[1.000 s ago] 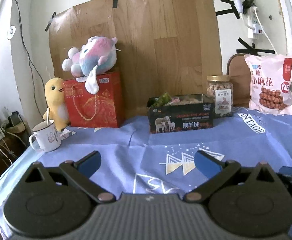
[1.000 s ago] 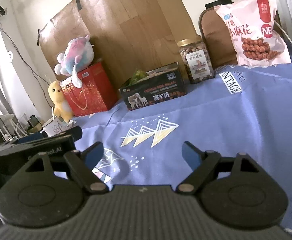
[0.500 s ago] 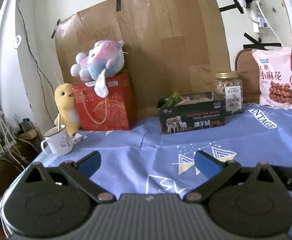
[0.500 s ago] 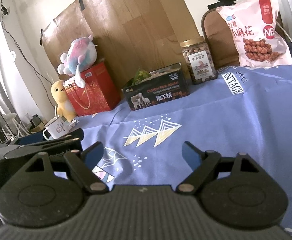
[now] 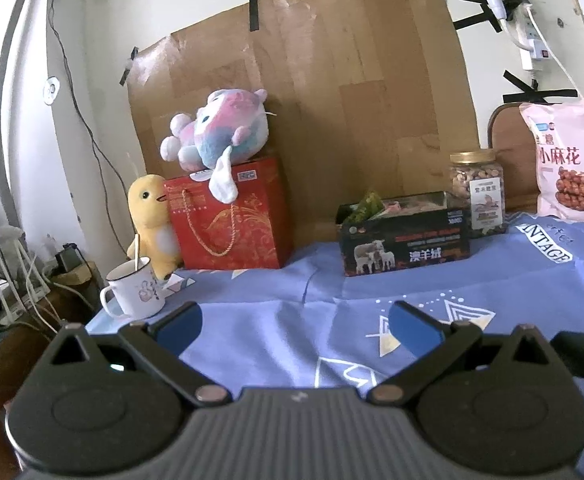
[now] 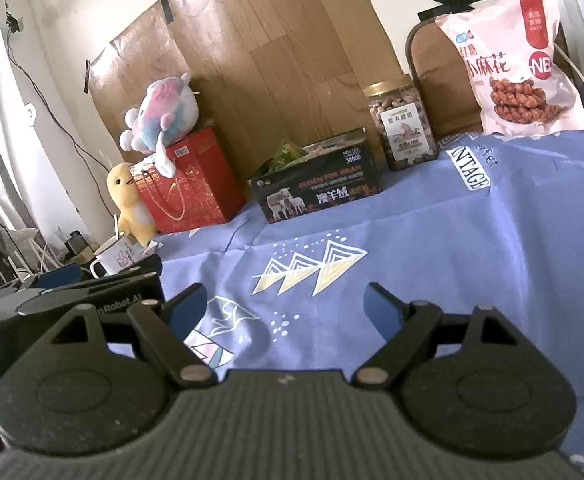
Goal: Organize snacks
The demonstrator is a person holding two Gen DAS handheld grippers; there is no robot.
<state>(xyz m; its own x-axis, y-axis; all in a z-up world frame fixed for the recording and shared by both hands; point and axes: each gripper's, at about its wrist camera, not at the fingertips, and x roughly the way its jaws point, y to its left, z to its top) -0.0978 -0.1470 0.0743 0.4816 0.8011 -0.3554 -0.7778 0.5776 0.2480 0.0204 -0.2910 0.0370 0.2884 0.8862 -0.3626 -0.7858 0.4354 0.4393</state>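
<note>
A black open box [image 5: 406,242] [image 6: 318,190] with snack packets in it stands at the back of the blue tablecloth. A jar of nuts [image 5: 478,192] [image 6: 404,124] stands right of it. A pink snack bag [image 5: 572,164] [image 6: 512,60] leans at the far right. My left gripper [image 5: 294,326] is open and empty, low over the cloth near the front. My right gripper [image 6: 281,308] is open and empty, also near the front. The left gripper [image 6: 91,280] shows at the left of the right wrist view.
A red gift bag [image 5: 227,216] with a plush toy [image 5: 219,136] on top stands at the back left, beside a yellow plush duck [image 5: 149,220] and a white mug [image 5: 135,294]. A wood-pattern board [image 5: 312,100] covers the wall. Cables hang past the table's left edge.
The left gripper has turned or shifted left, so the scene slid right in its view. The right gripper has moved slightly. Both stay open.
</note>
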